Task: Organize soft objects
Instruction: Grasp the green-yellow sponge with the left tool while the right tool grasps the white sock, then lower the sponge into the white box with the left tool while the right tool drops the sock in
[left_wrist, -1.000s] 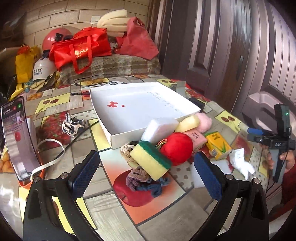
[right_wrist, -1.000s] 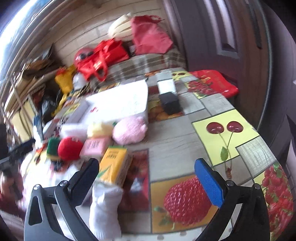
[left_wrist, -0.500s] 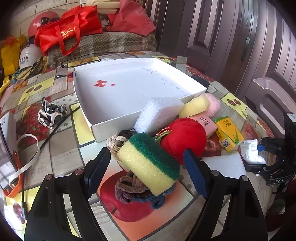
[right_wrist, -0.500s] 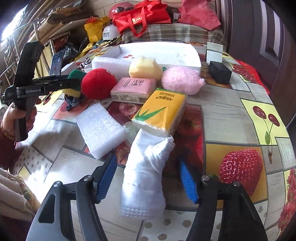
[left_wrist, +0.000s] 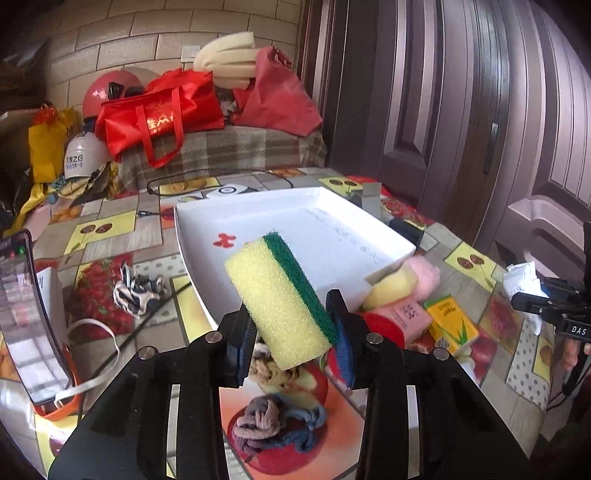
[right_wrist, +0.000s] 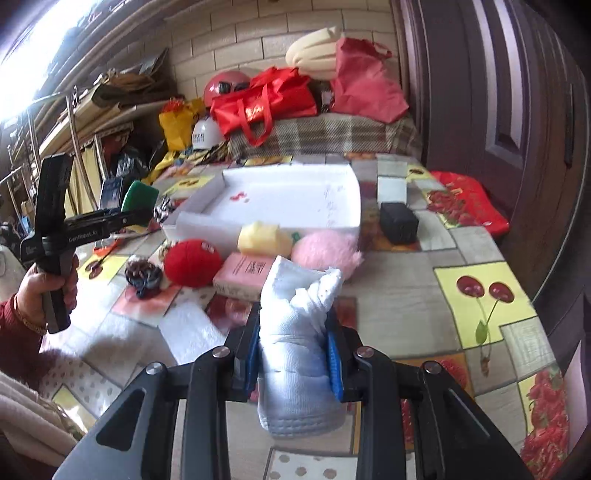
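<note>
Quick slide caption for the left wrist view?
Left gripper clamps a sponge, lifted before the white tray.

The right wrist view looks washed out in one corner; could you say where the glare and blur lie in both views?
Right wrist view: window glare whitens the upper left, and the white sock looks slightly soft. Left wrist view: evenly lit, sponge sharp, edges bent and darkened by the fisheye.

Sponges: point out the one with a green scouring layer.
The yellow sponge clamped in the left gripper; the plain yellow sponge beside the white tray has none.

White tray (left_wrist: 295, 225) interior open, unobstructed
</note>
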